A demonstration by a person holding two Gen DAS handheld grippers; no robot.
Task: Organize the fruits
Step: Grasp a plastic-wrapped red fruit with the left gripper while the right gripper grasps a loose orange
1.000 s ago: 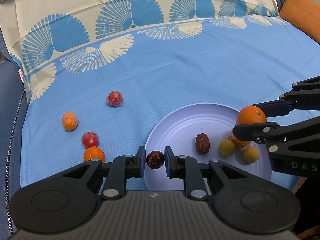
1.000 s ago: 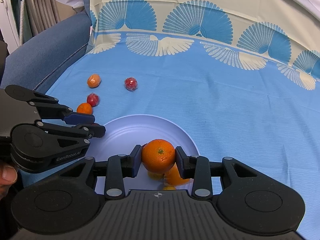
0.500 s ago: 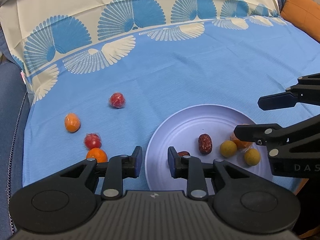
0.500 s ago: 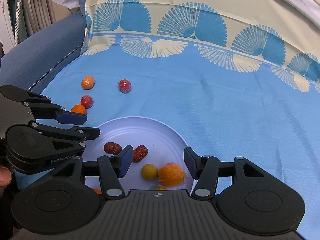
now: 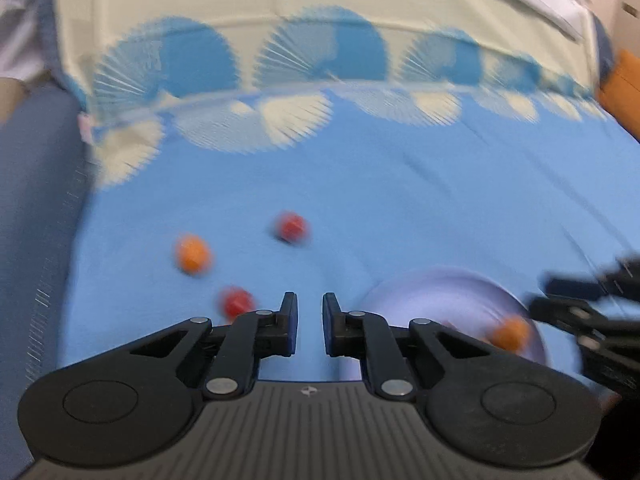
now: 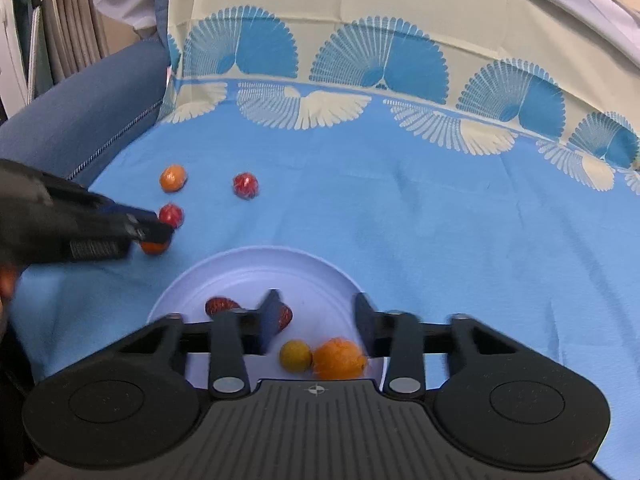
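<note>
Plainly the loose fruits are small, light and round, so they will roll on the cloth [image 6: 400, 220]. Each wants a gentle pinch across its middle. Four lie left of the plate [image 6: 320, 276], a mandarin [image 6: 154, 246] nearest the left gripper [image 5: 310, 320]. A second ago that gripper held a date [image 6: 220, 305] and the right gripper [image 6: 316, 320] an orange [image 6: 338, 359]. Both fruits now sit on the plate, and both jaws have just been closing on nothing.

Matt woven cloth [image 6: 400, 220] covers the surface; the plate [image 6: 320, 276] looks smooth, faintly glossy plastic; the right tongs [image 6: 316, 320] are matt black plastic.
</note>
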